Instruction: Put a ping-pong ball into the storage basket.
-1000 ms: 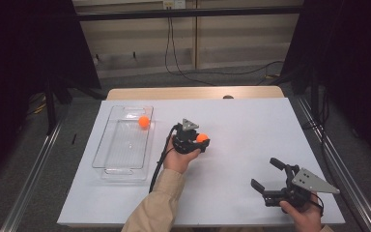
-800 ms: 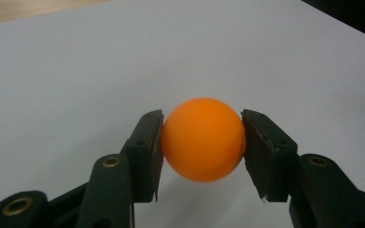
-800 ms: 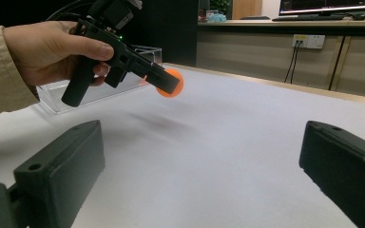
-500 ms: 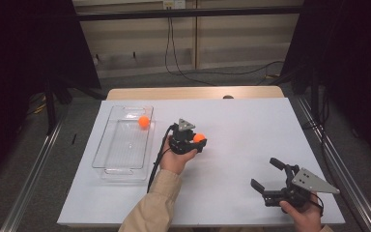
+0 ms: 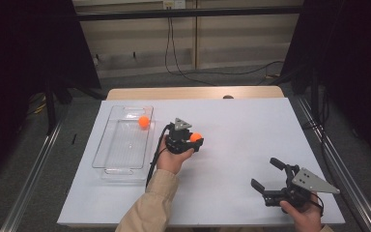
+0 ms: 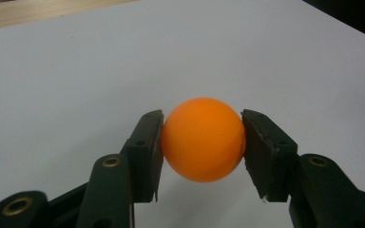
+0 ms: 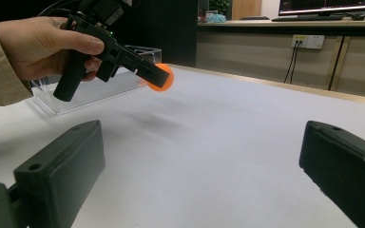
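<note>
Left gripper (image 5: pixel 196 141) is clamped on an orange ball (image 6: pixel 203 139), held off the white table (image 5: pixel 241 125) just right of the clear tray (image 5: pixel 107 145), w/ a second orange ball (image 5: pixel 144 122) already inside. Looks like the carry step; next move calls for swinging over the tray & releasing. Right gripper (image 5: pixel 269 175) rests w/ jaws apart, nothing between them

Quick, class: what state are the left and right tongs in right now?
Left tongs: closed on the orange ball.
Right tongs: open, holding nothing.
</note>
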Demonstrator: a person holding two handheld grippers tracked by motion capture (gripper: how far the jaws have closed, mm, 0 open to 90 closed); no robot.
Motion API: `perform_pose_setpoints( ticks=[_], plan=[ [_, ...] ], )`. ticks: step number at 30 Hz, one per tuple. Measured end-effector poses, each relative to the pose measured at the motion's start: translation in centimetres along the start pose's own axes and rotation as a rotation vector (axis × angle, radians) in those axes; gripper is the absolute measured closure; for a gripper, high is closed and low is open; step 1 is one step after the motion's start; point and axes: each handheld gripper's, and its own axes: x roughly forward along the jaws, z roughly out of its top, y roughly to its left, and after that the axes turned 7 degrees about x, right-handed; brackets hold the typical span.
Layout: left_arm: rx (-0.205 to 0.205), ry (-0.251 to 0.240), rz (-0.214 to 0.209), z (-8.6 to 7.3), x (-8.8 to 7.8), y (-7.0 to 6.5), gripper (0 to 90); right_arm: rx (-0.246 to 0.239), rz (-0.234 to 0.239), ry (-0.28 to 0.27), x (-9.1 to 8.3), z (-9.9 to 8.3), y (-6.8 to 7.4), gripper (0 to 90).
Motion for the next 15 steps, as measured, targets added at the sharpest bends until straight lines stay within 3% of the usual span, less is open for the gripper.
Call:
perform_pose_setpoints(
  ticks=[15],
  plan=[
    [-0.002,-0.003,0.01,-0.04,-0.85,0.66,51.1,-0.008,-0.005,0.003,0.04,0.0,-0.08,0.7]
  ],
)
